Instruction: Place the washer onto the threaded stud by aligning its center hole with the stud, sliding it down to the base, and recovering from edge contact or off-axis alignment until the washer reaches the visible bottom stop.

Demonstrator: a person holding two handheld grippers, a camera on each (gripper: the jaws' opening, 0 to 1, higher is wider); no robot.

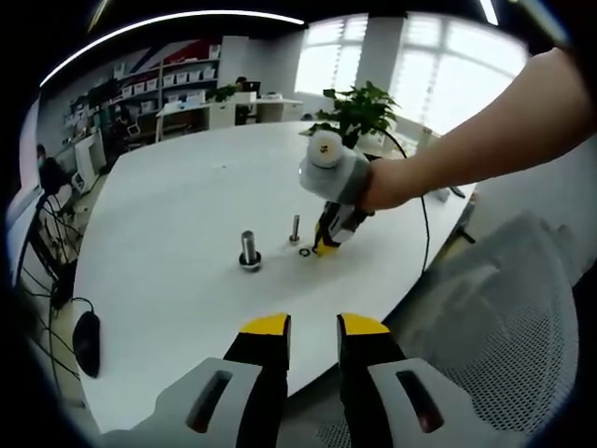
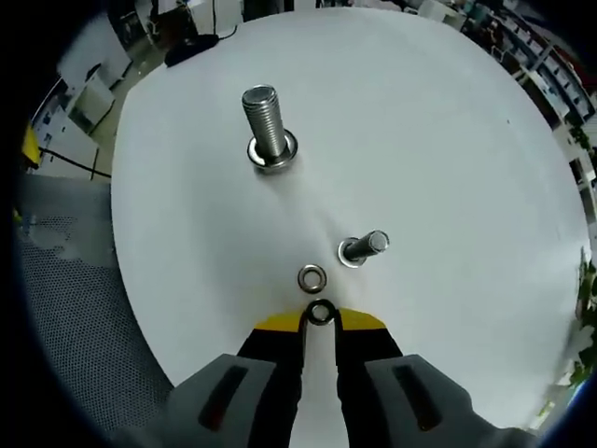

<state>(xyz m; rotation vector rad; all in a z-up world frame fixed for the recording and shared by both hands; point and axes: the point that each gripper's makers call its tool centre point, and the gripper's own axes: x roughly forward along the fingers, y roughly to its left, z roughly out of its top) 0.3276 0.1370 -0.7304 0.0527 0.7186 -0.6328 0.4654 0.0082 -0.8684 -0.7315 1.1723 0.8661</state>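
Note:
In the right gripper view, my right gripper (image 2: 320,323) is shut on a small steel washer (image 2: 321,313), held on edge between the yellow tips just above the white table (image 2: 448,140). A second washer (image 2: 312,277) lies flat on the table just ahead. Beyond it stands a thin threaded stud (image 2: 365,246), and farther off a thick threaded stud (image 2: 265,123) with a washer at its base (image 2: 273,157). In the left gripper view, my left gripper (image 1: 314,327) hangs open over the table's near edge, far from both the thick stud (image 1: 249,248) and the thin stud (image 1: 295,228). The right gripper (image 1: 326,238) is low beside the thin stud.
A person's arm (image 1: 485,149) reaches in from the right, holding the right gripper. A mesh office chair (image 1: 504,317) stands at the table's near right. A potted plant (image 1: 359,112) and a cable sit at the far edge. A black mouse (image 1: 86,341) lies at the left.

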